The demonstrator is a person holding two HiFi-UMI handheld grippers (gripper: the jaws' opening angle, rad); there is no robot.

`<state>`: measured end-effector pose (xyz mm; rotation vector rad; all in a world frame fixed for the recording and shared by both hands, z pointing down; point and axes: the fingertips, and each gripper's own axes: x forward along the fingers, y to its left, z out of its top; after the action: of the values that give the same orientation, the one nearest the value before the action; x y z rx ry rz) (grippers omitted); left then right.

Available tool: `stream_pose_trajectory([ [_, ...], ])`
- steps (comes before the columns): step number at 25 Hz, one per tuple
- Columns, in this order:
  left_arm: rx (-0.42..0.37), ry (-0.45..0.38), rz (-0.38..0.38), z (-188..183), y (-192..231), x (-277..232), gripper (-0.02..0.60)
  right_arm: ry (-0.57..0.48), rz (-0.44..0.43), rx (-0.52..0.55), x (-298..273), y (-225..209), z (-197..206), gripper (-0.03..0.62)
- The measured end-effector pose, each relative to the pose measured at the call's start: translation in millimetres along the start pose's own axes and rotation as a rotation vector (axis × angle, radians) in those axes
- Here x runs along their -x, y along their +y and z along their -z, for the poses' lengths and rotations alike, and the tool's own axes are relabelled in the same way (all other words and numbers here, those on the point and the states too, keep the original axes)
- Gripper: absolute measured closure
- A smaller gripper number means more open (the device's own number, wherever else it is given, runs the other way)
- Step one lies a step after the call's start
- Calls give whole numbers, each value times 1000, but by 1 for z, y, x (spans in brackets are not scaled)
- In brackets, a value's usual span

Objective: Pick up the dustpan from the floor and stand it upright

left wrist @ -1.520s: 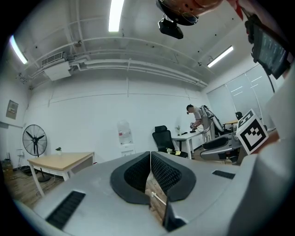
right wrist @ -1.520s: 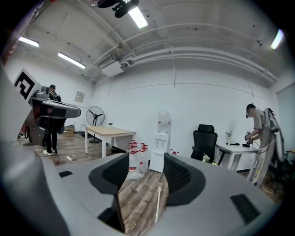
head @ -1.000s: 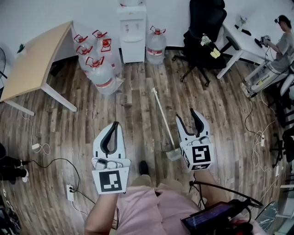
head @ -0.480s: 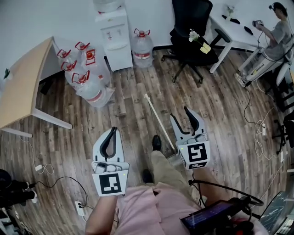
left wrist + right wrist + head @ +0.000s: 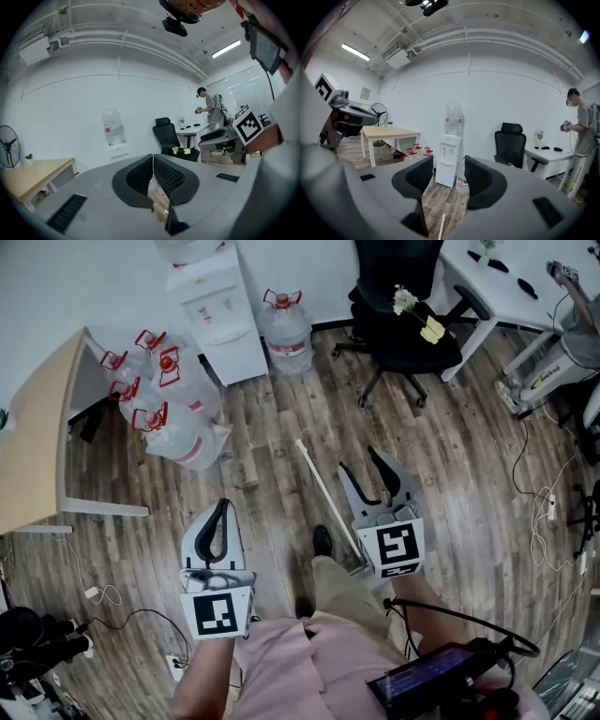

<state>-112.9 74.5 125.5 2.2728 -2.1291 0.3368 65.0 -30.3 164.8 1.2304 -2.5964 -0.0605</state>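
The dustpan lies flat on the wooden floor; its long white handle (image 5: 323,491) runs from the middle of the floor toward my feet. Its pan end is mostly hidden under my right gripper's body. My right gripper (image 5: 360,462) hangs open and empty just right of the handle, above the floor. The right gripper view shows the handle's tip (image 5: 440,227) low between the spread jaws of the right gripper (image 5: 448,174). My left gripper (image 5: 222,506) is held left of the handle, its jaws pressed together on nothing. In its own view the left gripper (image 5: 153,169) points at the far wall.
Several water jugs (image 5: 161,399) and a water dispenser (image 5: 214,313) stand at the back left beside a wooden table (image 5: 33,437). A black office chair (image 5: 401,324) and a white desk (image 5: 506,282) are at the back right. Cables (image 5: 539,512) and a power strip (image 5: 176,667) lie on the floor.
The person has stepped forward, one shoe now ahead beside the handle. Both grippers moved with the body toward the dustpan; their jaws have not changed.
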Motion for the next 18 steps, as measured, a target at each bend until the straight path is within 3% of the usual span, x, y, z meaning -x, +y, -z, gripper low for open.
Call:
stream_pose_trajectory([
  [6,-24,28,-56,-19,17,-61,566,-17,-74,2,-71,-33,-13,385],
  [13,-26,40,-124,-28,53,-98,566,-27,-106,-5,-130,-48,-26,385],
  [18,-49,12,-113,-22,74,-124,566,-7,-120,3,-169,-48,-23,385],
])
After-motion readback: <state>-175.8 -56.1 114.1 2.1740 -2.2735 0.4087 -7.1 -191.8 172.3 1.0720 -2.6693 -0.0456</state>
